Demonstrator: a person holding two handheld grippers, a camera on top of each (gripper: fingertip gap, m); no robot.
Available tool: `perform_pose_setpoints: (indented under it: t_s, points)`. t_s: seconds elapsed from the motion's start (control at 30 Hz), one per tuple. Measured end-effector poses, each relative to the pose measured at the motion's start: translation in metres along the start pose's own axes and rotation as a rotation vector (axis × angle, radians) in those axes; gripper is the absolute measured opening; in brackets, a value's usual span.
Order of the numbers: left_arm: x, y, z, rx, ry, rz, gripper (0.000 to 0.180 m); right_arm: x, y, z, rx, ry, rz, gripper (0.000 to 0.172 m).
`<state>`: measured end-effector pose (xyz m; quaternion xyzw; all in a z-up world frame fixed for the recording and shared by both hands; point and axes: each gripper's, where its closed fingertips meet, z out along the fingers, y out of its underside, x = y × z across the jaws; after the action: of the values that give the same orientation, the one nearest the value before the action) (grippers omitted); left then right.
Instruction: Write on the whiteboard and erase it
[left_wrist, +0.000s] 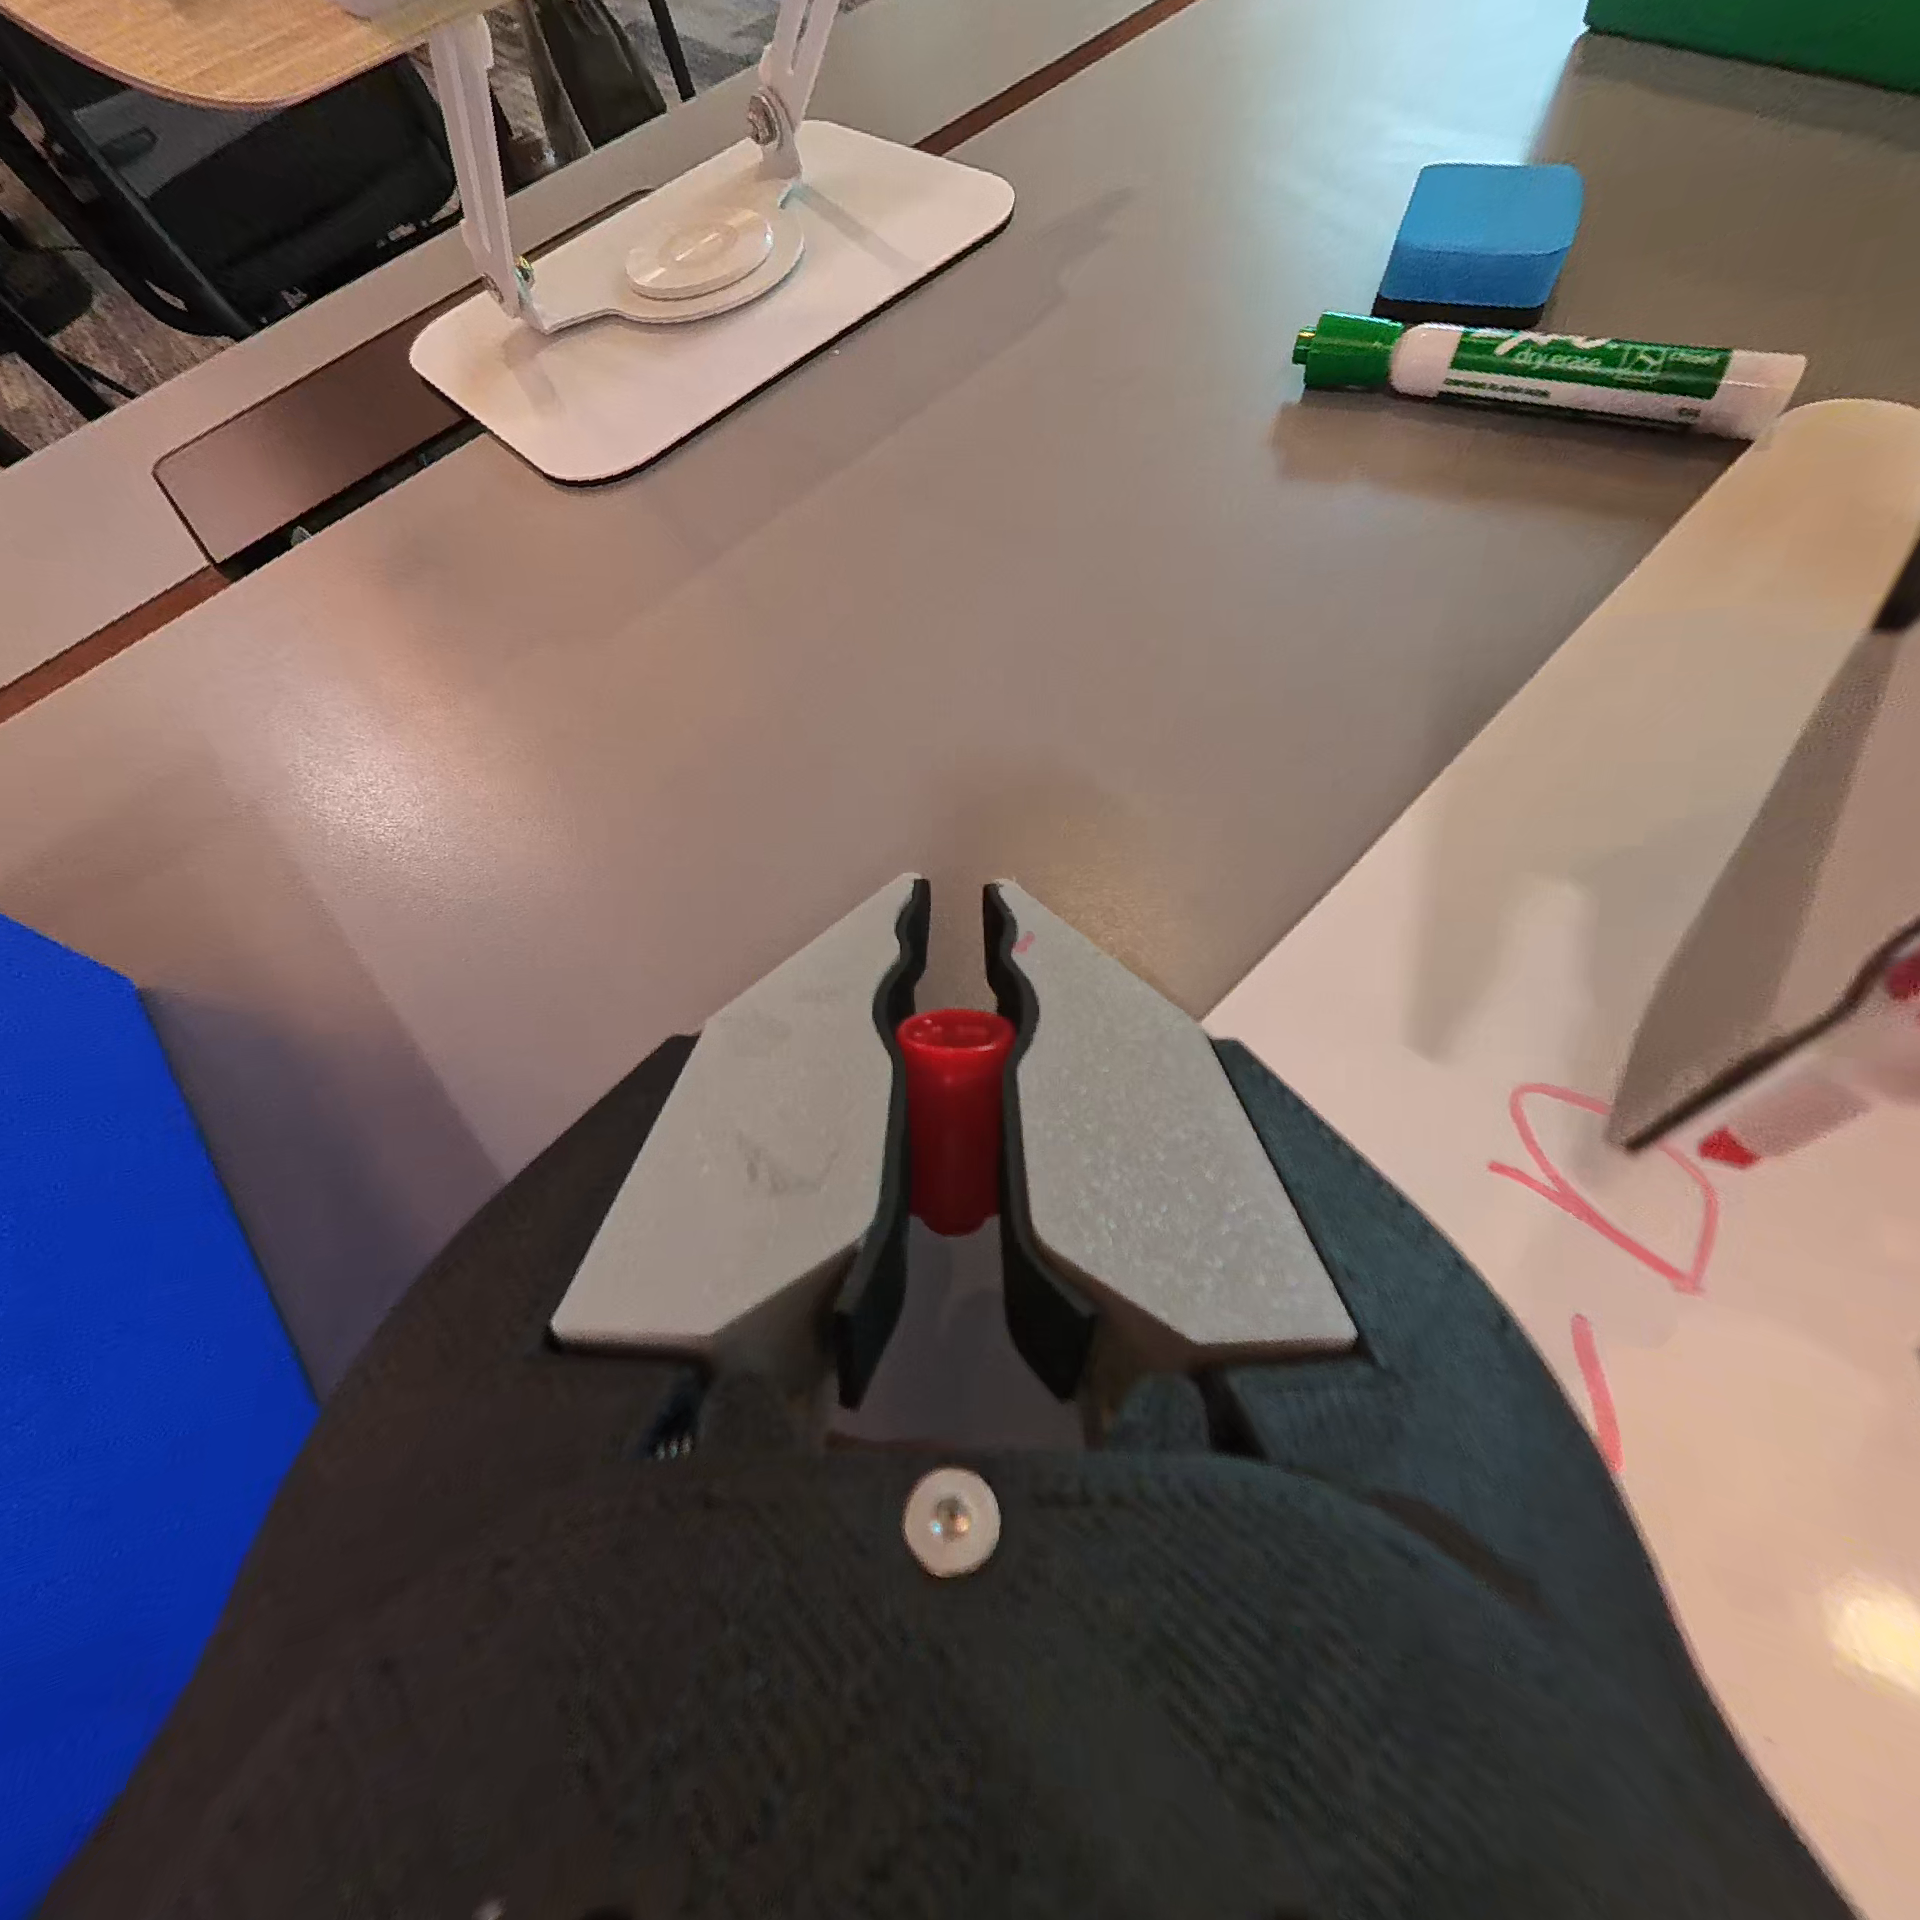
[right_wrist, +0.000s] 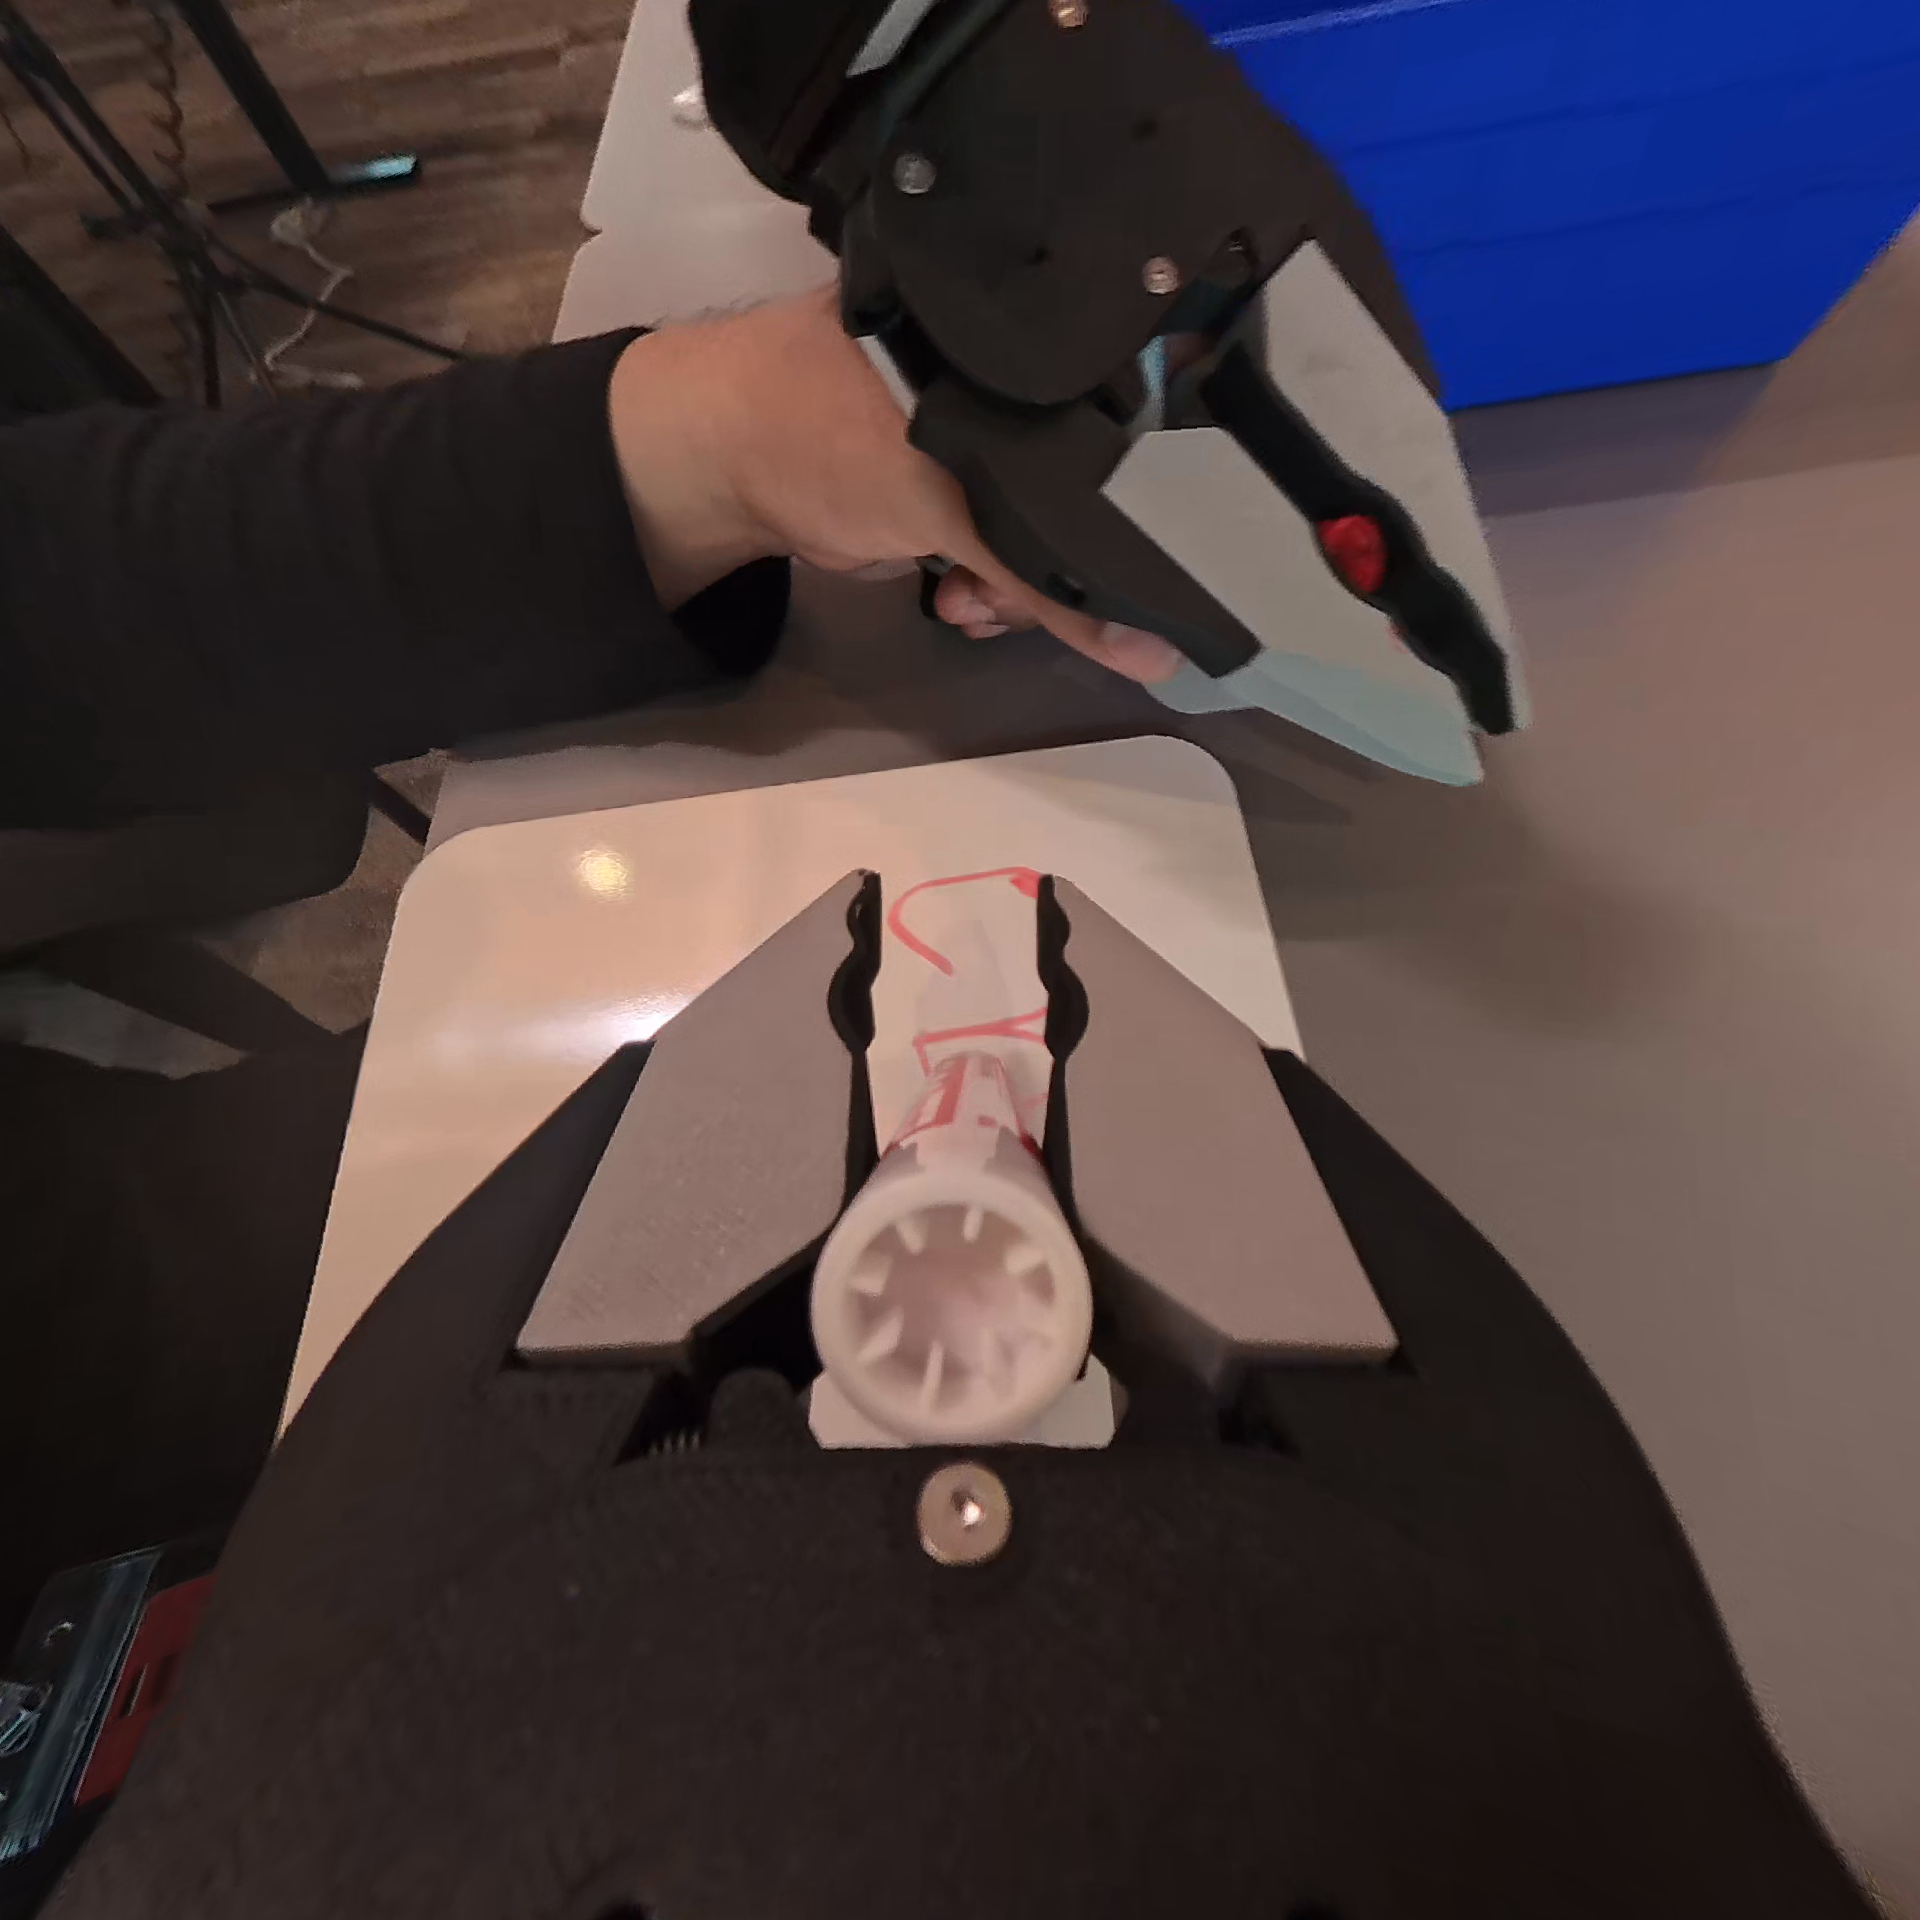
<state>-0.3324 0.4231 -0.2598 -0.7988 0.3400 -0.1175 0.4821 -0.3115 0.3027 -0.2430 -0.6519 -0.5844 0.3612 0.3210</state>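
One big grey table (left_wrist: 727, 644) carries pretty much everything here, with a blue bin (right_wrist: 1662, 156) at its edge, cut off by the frame in both views. There's one whiteboard (right_wrist: 540, 997) lying flat on the table, white with rounded corners, and it has a few loose red marker strokes (left_wrist: 1621, 1216) on it; I can't make out any real shape in them. One white stand (left_wrist: 727, 301) sits at the far edge, top cropped out. Two grippers: the right gripper (right_wrist: 951, 894) has its fingers clamped on the sides of a white-bodied red marker (right_wrist: 951, 1288), long axis running along the fingers, butt end toward the camera and tip down on the whiteboard, though the tip end is blurry and partly hidden. The left gripper (left_wrist: 956, 899) hovers over bare table just left of the whiteboard, fingers closed on one small red cap (left_wrist: 954, 1117) sitting deep between them, with the fingertips slightly apart. A hand (right_wrist: 790, 468) in a dark sleeve holds it. Farther back: one blue eraser (left_wrist: 1481, 239) and one capped green marker (left_wrist: 1548, 369) lying roughly sideways just in front of it, cap end to the left.
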Motion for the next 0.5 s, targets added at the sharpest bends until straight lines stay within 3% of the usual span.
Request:
perform_pose_setpoints:
  t_s: [0.17,0.5]
  points:
    - [0.000,0.000,0.000,0.000,-0.003,0.005,0.008,0.016,0.008,-0.012,0.002,0.056,0.038,0.029]
    - [0.000,0.001,0.000,-0.005,-0.004,0.008,0.008,0.020,0.018,-0.003,-0.018,0.068,0.051,0.029]
